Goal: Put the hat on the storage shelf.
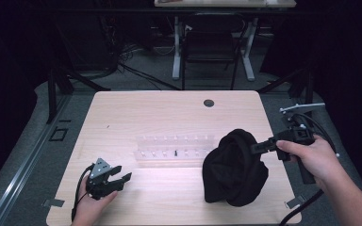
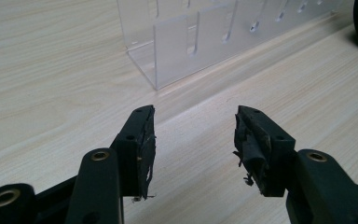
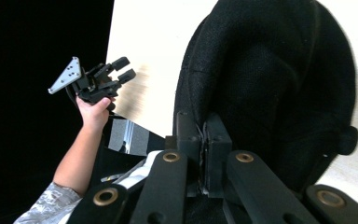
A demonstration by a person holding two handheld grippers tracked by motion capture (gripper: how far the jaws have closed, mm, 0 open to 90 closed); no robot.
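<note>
- Black cloth [image 1: 234, 168] hangs bunched at the counter's [image 1: 169, 108] four o'clock, its bottom resting on the wood.
- We clamp our right tongs [image 1: 256, 147] onto its upper edge.
- Our left tongs [image 1: 119, 176] stand wide apart, empty, at eight o'clock.
- Clear rack [image 1: 174, 149] sits between them.

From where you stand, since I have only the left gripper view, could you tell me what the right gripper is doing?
Observer: The right gripper is shut on the black fabric item, pinching its upper edge; its jaws meet in the right gripper view.
Operator: Thank you. Is the fabric off the table?
Observer: Its top is held up, but in the high view its lower part looks to rest on the wooden table.
Operator: And where is it relative to the clear acrylic rack I see?
Observer: It sits at the right end of the clear acrylic rack, hiding that end. Your left gripper is open, near the table's front left.
</note>
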